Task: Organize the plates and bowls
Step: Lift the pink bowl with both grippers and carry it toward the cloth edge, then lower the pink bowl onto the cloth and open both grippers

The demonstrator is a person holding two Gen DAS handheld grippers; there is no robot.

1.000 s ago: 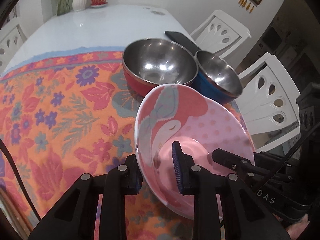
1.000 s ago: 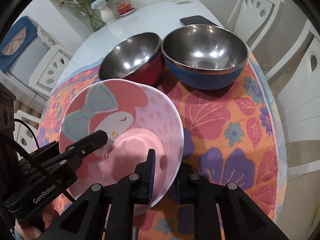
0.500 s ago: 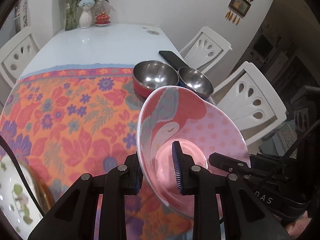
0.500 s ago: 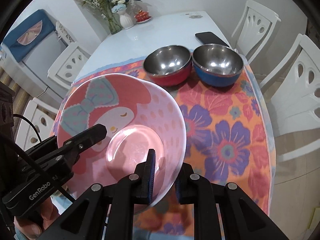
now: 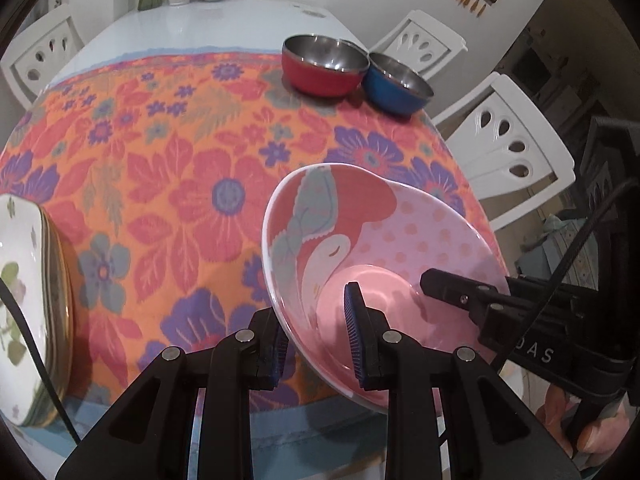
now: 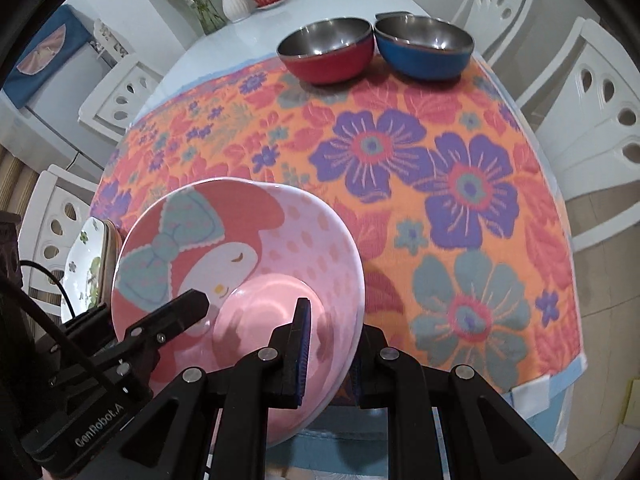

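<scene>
Both grippers have drawn back from the far end of the table with the pink bowl (image 5: 384, 240) between them, so the red steel bowl (image 5: 325, 65) and the blue steel bowl (image 5: 398, 83), which filled the middle of the left wrist view a second ago, now sit small in the upper centre of that frame, touching each other near the far edge of the flowered tablecloth (image 5: 192, 152). The left gripper (image 5: 316, 336) is clamped narrow on the bowl's near-left rim, one pad inside and one outside; the right gripper (image 6: 330, 350) grips the opposite rim the same way, closed on the wall. The pink bowl is held tilted above the near edge of the cloth, at lower centre of both views, touching nothing else that can be seen. A stack of white floral plates (image 5: 24, 304) has come into sight at the lower left edge of the left wrist view, and shows in the right wrist view at (image 6: 86, 268), just behind the bowl's left rim. The pull-back suggests the bowl is being carried away from the steel pair toward the near side, perhaps beside or onto the plates; where it is meant to go cannot be told.
</scene>
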